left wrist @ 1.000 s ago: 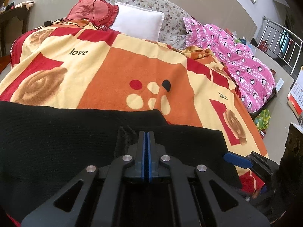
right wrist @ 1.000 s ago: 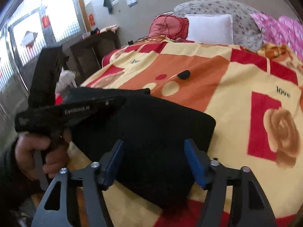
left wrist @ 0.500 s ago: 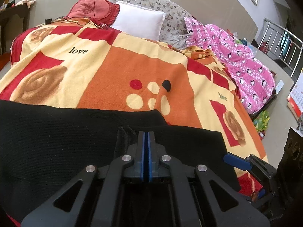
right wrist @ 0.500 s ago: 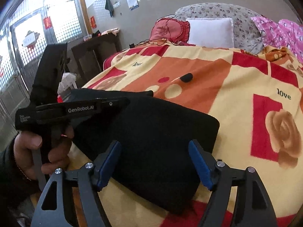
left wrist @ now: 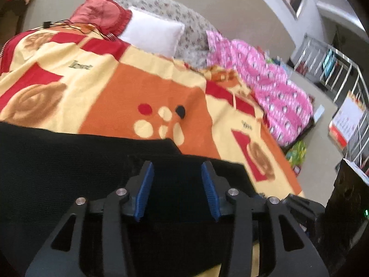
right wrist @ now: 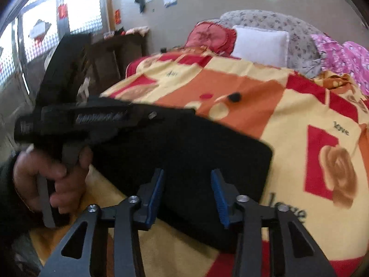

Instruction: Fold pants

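Lying folded on the near part of the bed, the black pants (left wrist: pixel 69 173) are seen as a flat dark slab over the patterned blanket (left wrist: pixel 143 87), with one squared corner turned toward the foot of the bed in the right wrist view (right wrist: pixel 230 161). The left hand-held gripper (left wrist: pixel 177 189) is shown above the pants with its blue-padded fingers (left wrist: pixel 145 189) spread apart; nothing is clamped between them, and black cloth is visible through the gap. The right hand-held gripper (right wrist: pixel 188 194) is likewise shown with its jaws apart, over the near edge of the pants; whether the pads touch the cloth cannot be told. In the right wrist view the body of the left tool is seen from the side, gripped by the person's left hand (right wrist: pixel 53 177) beside the left edge of the pants. A small black object (left wrist: pixel 180 110) is seen lying on the orange panel of the blanket, well apart from the pants. At the head of the bed a red cushion (left wrist: pixel 101 16) and a white pillow (left wrist: pixel 153 34) are set side by side, and a pink printed garment (left wrist: pixel 265 85) is draped along the right side of the bed. Both views are blurred.
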### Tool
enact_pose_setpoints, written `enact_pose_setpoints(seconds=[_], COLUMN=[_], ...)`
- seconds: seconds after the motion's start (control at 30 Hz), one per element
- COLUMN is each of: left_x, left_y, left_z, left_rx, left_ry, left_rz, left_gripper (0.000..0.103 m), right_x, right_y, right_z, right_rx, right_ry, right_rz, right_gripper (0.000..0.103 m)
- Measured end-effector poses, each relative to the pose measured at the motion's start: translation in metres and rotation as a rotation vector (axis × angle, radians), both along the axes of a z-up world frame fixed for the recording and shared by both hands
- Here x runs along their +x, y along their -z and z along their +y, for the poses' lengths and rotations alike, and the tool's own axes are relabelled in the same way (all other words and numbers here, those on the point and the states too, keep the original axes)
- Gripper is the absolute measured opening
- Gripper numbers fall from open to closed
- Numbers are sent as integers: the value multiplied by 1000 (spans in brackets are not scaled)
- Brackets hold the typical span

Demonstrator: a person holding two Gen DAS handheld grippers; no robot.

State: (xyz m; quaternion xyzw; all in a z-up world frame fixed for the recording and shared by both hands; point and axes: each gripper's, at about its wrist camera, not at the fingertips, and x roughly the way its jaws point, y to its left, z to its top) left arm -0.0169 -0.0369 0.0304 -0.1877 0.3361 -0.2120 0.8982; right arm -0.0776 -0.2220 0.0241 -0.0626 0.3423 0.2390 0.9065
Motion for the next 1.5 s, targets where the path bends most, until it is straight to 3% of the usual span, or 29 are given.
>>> enact_pose_setpoints(seconds=[0.07, 0.13, 0.2, 0.27, 0.33, 0.4, 0.5, 0.6, 0.83, 0.97, 1.03, 1.1, 1.23, 1.5], left_x=[-13, -37, -63, -89, -116, -133, -129, -111, -96, -97, -100, -104, -100, -102], left_y=[-5, -10, -12, -12, -9, 1, 20, 40, 53, 59, 68, 77, 92, 72], left_z=[17, 39, 58, 77, 99, 123, 152, 172, 182, 199, 212, 219, 221, 214], left_rx=[-55, -84, -94, -114, -124, -164, -247, -407, -477, -649, -797, -865, -884, -884], left_ry=[-27, -59, -84, -114, -189, -297, -379, -387, -428, -472, -530, -601, -635, -562], left_rz=[-13, -31, -48, -71, -103, -104, -70, -14, 17, 77, 143, 219, 306, 228], left_gripper=[53, 71, 72, 77, 85, 87, 88, 88, 92, 95, 95, 95, 95, 95], right_x=[-4, -6, -6, -1, 12, 23, 30, 29, 28, 31, 31, 30, 30, 29], right_y=[-12, -24, -28, -22, -7, 3, 8, 9, 10, 12, 12, 12, 12, 13], right_z=[-12, -33, -60, -80, -103, -117, -122, -117, -114, -116, -114, -113, -116, -118], right_rx=[20, 57, 114, 183, 278, 321, 332, 321, 315, 319, 314, 309, 321, 331], right_ry=[27, 73, 119, 157, 224, 285, 301, 274, 275, 281, 279, 279, 282, 283], right_rz=[-55, -100, -124, -98, 3, 76, 116, 118, 111, 124, 125, 124, 126, 134], right_gripper=[39, 43, 43, 44, 45, 45, 45, 45, 45, 45, 45, 45, 45, 45])
